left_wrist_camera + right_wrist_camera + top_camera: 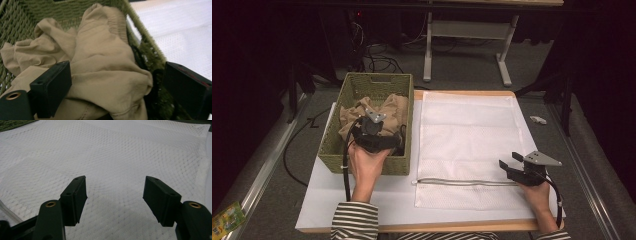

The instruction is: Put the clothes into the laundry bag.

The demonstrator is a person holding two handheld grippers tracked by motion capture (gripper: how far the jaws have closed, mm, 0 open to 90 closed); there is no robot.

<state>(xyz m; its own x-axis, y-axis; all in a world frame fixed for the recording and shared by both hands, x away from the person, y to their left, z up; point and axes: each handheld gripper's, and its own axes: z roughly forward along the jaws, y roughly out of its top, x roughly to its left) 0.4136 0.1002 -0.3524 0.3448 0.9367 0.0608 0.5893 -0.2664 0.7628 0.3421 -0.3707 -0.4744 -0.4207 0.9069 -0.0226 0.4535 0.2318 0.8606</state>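
Inside the woven basket [398, 165], our left hand-held gripper [117, 87] sits with jaws spread wide around the crumpled tan garment [105, 62], tight against the right wall. Our right hand-held gripper [115, 200] hovers released over the flat white mesh bag [467, 135], plenty of tabletop [382, 205] free.

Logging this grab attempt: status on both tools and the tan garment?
Left tool open, jaws straddling tan garment in green basket, not pinching. Right tool open above white mesh bag, empty. Basket wall close beside one left jaw.
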